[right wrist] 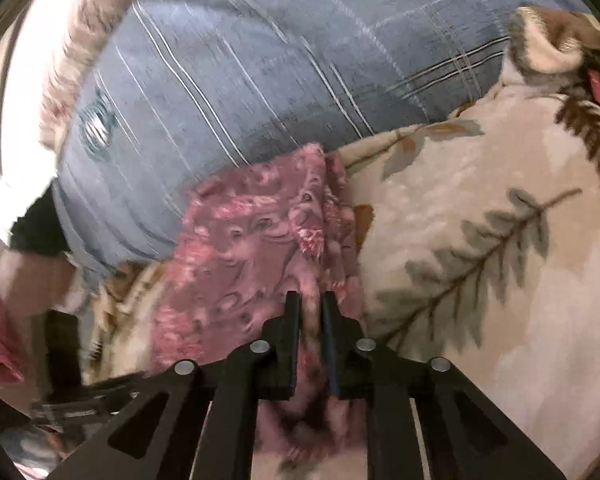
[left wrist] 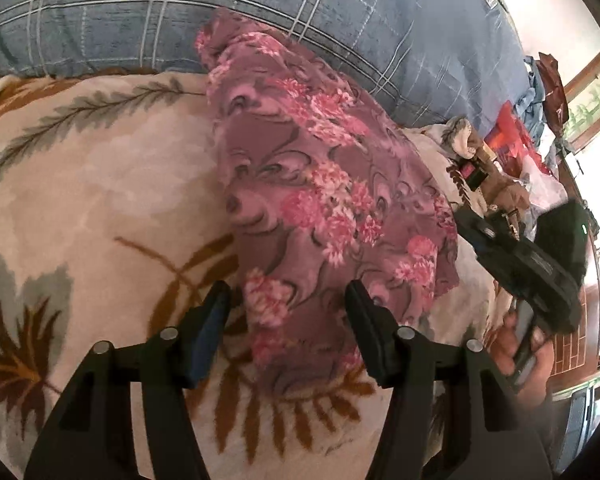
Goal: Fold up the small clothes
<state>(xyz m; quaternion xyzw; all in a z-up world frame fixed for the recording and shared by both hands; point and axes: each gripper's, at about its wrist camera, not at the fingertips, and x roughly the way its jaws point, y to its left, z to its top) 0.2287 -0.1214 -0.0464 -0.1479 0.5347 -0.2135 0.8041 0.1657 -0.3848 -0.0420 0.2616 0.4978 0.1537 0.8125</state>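
Observation:
A purple garment with pink flowers point(left wrist: 320, 184) lies in a long strip on a cream leaf-print blanket point(left wrist: 100, 208). My left gripper point(left wrist: 288, 300) is open, its jaws standing either side of the garment's near end, just above it. In the right wrist view the same garment point(right wrist: 252, 240) runs away from me. My right gripper point(right wrist: 311, 300) is shut on a fold of the garment's near edge. The right gripper also shows in the left wrist view point(left wrist: 528, 264), at the garment's right side.
A blue plaid pillow point(left wrist: 260, 8) lies along the far side of the garment; it also shows in the right wrist view point(right wrist: 240, 80). A pile of mixed clothes and bags point(left wrist: 516, 136) sits at the right. The blanket point(right wrist: 480, 260) spreads to the right.

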